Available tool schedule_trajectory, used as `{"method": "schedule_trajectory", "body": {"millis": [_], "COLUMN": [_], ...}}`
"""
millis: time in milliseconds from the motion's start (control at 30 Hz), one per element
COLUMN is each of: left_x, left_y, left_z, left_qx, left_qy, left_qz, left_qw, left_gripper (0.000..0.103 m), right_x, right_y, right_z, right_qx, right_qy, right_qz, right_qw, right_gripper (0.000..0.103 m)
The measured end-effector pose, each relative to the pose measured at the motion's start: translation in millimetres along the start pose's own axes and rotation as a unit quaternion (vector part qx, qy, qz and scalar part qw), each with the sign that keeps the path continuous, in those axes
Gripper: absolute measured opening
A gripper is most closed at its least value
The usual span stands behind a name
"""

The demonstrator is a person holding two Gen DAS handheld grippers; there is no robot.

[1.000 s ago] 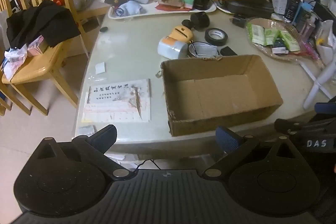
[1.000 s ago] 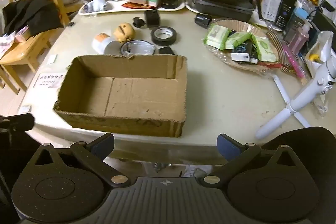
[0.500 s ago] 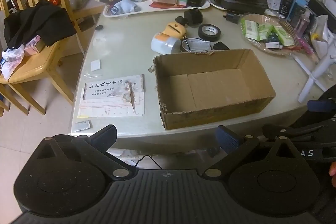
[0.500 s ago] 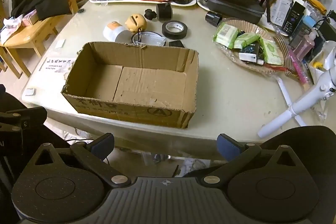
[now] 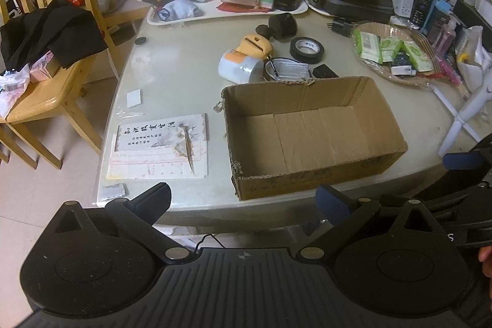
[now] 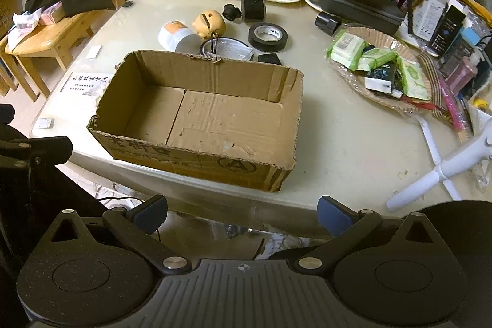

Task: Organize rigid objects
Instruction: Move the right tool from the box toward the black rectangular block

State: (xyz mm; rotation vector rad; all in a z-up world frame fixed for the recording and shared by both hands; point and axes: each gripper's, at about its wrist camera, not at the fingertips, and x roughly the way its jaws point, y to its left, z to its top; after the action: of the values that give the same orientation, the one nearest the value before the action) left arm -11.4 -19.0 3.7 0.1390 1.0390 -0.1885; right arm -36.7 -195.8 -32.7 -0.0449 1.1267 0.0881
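Open brown cardboard box [image 5: 310,134], empty, at the near edge of the pale glass-topped desk [image 5: 181,66]. Just behind its far wall: white plastic jar with orange label [image 6: 176,34] on its side, tan round figurine [image 6: 209,22], black roll of tape [image 6: 268,36], clear flat lidded container [image 6: 229,47]. Left gripper [image 5: 243,200]: jaws wide apart, holding nothing, short of the desk edge. Right gripper [image 6: 243,212]: likewise wide, empty.

Empty open cardboard box [image 6: 203,116] sits upright; tape roll [image 6: 267,37], white jar [image 6: 177,35] lying just behind it.
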Motion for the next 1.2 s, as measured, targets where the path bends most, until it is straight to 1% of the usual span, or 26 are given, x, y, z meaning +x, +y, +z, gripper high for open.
{"method": "schedule_trajectory", "body": {"millis": [200, 300, 500, 567, 700, 800, 933, 1000, 1100, 1133, 1200], "left_x": [5.8, 7.1, 5.9, 7.5, 8.2, 5.6, 5.8, 4.9, 7.8, 9.6, 12.9], "left_y": [-2.3, 0.3, -1.3, -3.1, -7.6, -8.4, -6.5, -5.2, -4.9, -5.3, -5.5], "left_z": [3.1, 6.4, 11.5, 11.3, 10.6, 9.8, 11.7, 12.8, 16.1, 16.9, 18.3], "left_qx": [0.013, 0.014, 0.019, 0.020, 0.030, 0.032, 0.028, 0.027, 0.033, 0.036, 0.046], "left_qy": [0.005, 0.004, 0.002, 0.007, 0.008, -0.004, -0.010, -0.021, -0.026, -0.024, -0.018], "left_qz": [-0.001, -0.005, -0.023, -0.028, -0.024, -0.021, -0.013, -0.011, -0.001, 0.000, -0.016], "left_qw": [0.9999, 0.9999, 0.9995, 0.9994, 0.9992, 0.9993, 0.9995, 0.9994, 0.9991, 0.9991, 0.9987], "left_gripper": [0.102, 0.102, 0.102, 0.102, 0.102, 0.102, 0.102, 0.102, 0.103, 0.103, 0.103], "right_x": [7.6, 9.4, 11.8, 11.3, 10.4, 11.0, 13.4, 14.9, 17.7, 18.8, 20.9], "right_y": [-4.7, -8.9, -25.0, -29.1, -33.4, -37.6, -43.7, -46.1, -48.9, -49.8, -50.4], "right_z": [10.6, 17.4, 27.9, 29.4, 31.8, 34.2, 38.2, 41.4, 47.5, 50.1, 55.1], "right_qx": [-0.012, -0.017, 0.004, 0.008, 0.009, 0.009, 0.007, 0.005, 0.003, 0.003, 0.000], "right_qy": [0.003, -0.004, -0.010, -0.015, -0.024, -0.026, -0.028, -0.030, -0.033, -0.034, -0.037], "right_qz": [0.013, 0.012, 0.034, 0.045, 0.052, 0.055, 0.062, 0.065, 0.075, 0.077, 0.077], "right_qw": [1.000, 1.000, 0.999, 0.999, 0.998, 0.998, 0.998, 0.997, 0.997, 0.996, 0.996], "right_gripper": [0.103, 0.103, 0.103, 0.103, 0.103, 0.103, 0.103, 0.103, 0.103, 0.103, 0.103]}}
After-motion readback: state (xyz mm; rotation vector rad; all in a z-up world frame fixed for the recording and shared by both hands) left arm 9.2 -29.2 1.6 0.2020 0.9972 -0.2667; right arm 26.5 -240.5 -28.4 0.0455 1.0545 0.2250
